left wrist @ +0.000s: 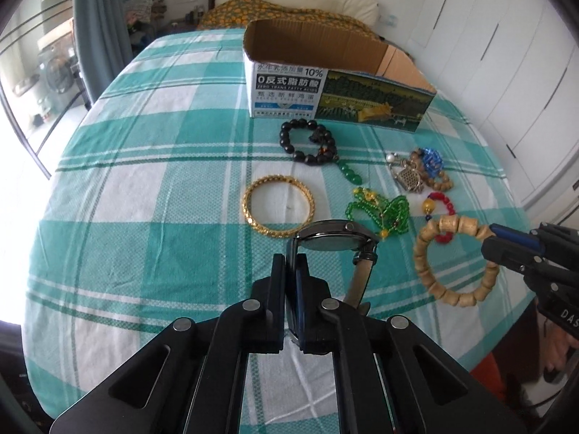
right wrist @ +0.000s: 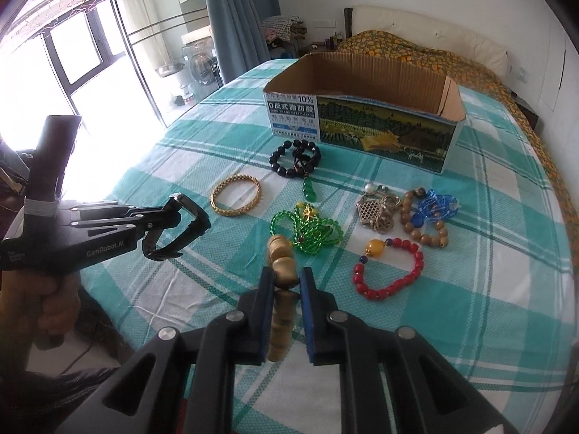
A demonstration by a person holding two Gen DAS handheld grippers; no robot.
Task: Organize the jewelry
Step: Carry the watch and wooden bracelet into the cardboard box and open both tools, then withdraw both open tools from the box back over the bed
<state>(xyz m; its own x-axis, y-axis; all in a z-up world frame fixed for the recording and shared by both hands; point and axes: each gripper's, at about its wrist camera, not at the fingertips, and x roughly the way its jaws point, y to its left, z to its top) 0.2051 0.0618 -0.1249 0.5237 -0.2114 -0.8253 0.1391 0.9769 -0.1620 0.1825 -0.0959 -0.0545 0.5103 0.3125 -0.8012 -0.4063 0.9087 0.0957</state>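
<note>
My left gripper is shut on the strap of a dark wristwatch, which hangs lifted above the checked bedsheet. In the right wrist view that gripper and watch are at the left, with a hand on the handle. My right gripper is shut on a tan wooden bead bracelet, its beads pinched between the blue pads. The left wrist view shows the bracelet as a ring hanging from the right gripper. An open cardboard box stands beyond the jewelry.
On the sheet lie a black bead bracelet, a gold bangle, green beads, a red bead bracelet, a metal charm pile, blue beads and brown beads. The bed edge is close below.
</note>
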